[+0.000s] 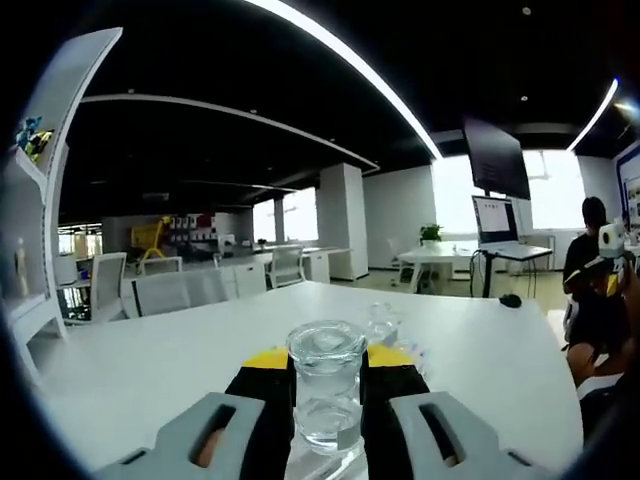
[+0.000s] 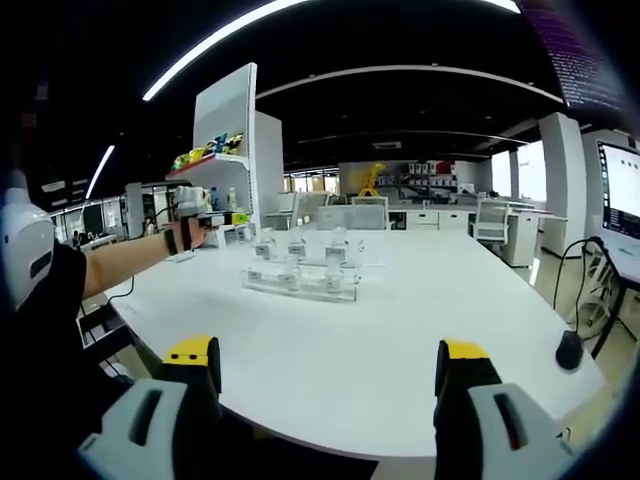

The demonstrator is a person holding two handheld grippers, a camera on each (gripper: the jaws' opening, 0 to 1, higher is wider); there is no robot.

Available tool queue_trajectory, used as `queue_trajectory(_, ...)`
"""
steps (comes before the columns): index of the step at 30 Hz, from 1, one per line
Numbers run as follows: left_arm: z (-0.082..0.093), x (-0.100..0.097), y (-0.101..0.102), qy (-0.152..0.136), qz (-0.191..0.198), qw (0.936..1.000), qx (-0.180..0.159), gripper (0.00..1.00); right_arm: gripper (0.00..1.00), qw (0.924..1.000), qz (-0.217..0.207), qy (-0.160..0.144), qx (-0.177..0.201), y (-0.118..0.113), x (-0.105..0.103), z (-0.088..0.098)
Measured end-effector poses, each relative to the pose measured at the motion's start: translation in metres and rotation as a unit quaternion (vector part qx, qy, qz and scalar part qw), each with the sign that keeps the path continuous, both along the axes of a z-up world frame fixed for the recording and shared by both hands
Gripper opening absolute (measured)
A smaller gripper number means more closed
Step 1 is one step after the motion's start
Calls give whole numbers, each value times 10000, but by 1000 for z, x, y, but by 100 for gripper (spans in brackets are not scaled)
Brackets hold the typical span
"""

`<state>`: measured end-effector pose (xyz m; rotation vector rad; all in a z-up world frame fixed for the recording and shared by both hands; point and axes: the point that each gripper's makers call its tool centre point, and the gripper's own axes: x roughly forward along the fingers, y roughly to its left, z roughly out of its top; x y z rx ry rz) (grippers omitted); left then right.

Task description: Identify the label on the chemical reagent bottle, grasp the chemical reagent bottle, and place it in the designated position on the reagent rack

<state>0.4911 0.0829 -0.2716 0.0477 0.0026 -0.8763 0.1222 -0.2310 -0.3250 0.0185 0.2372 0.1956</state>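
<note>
In the left gripper view my left gripper (image 1: 327, 420) has its jaws clamped on a clear glass reagent bottle (image 1: 327, 395) with a round glass stopper, held upright between the yellow-tipped jaws above the white bench (image 1: 180, 350). Its label I cannot read. Just beyond it stand more small clear bottles (image 1: 385, 325).

In the right gripper view my right gripper (image 2: 325, 375) holds its jaws wide apart, nothing between them, over the near edge of the bench. Farther out on the bench sits a clear reagent rack (image 2: 300, 280) holding small labelled bottles. A black mouse (image 2: 569, 350) lies at the right edge. Behind, a white shelf unit (image 2: 225, 130) stands.
</note>
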Motion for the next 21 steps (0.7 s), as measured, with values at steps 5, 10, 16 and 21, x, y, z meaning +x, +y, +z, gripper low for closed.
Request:
queue_trajectory(5, -12, 7, -1, 49, 60, 10000, 31, 25, 85, 10000, -53, 28, 32, -4, -1, -3)
queue_trajectory(10, -24, 10, -5, 61, 102, 9999, 68, 25, 85, 10000, -73, 46, 30, -6, -2, -4)
queue_trajectory(16, -36, 14, -11, 64, 90, 9999, 91, 25, 85, 9999, -124, 51, 32, -9, -4, -5)
queue_trajectory(21, -48, 20, -11, 117, 141, 9997, 148, 25, 85, 9999, -137, 67, 41, -11, -4, -7)
